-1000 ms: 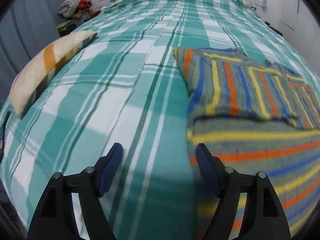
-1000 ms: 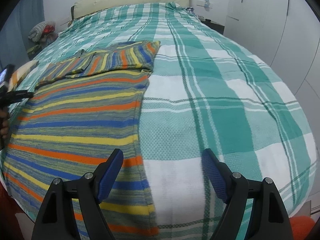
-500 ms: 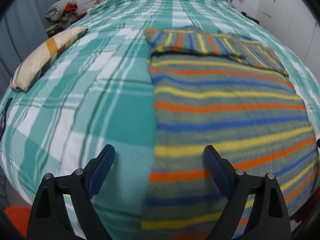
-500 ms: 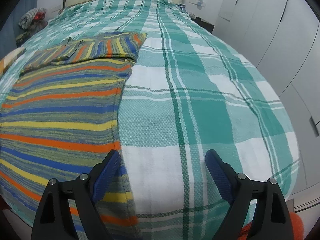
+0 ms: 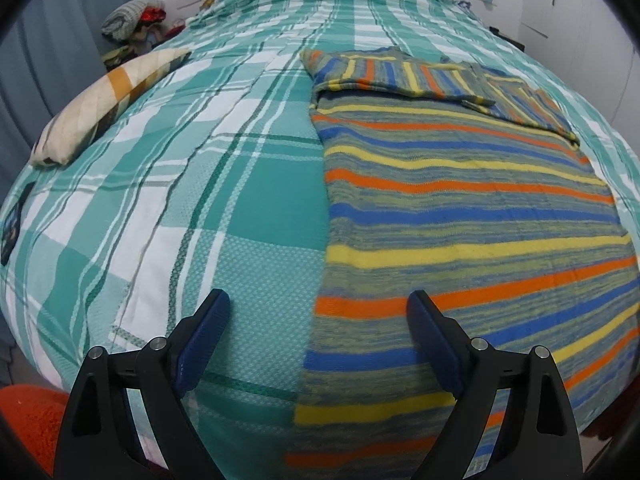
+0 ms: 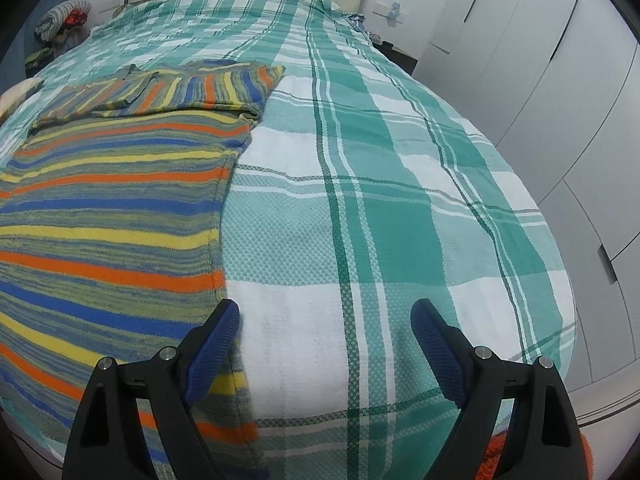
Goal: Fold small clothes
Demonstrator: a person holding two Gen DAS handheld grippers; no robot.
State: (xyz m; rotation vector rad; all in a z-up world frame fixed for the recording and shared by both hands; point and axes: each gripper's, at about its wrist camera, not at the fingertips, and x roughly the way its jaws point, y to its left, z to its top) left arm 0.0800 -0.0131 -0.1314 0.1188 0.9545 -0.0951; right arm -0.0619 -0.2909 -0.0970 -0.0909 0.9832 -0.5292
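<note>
Both tools, left tool [image 5: 318, 338] and right tool [image 6: 325, 344], gape empty; pinching the bedspread [image 6: 400, 220] along with the striped garment [image 5: 460, 216] hem, lower frame, risks dragging both.

bed [image 5: 240, 208]: teal plaid cover | on it: striped garment [image 5: 460, 220], pillow [image 5: 104, 100], possibly a phone [image 5: 10, 228]

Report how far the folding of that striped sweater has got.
Done: both sleeves are folded in across the top of the striped sweater. In hand: nothing; the left gripper and right gripper hover open over its two near corners. Left: the body lies flat on the plaid bedspread, not yet folded up.
</note>
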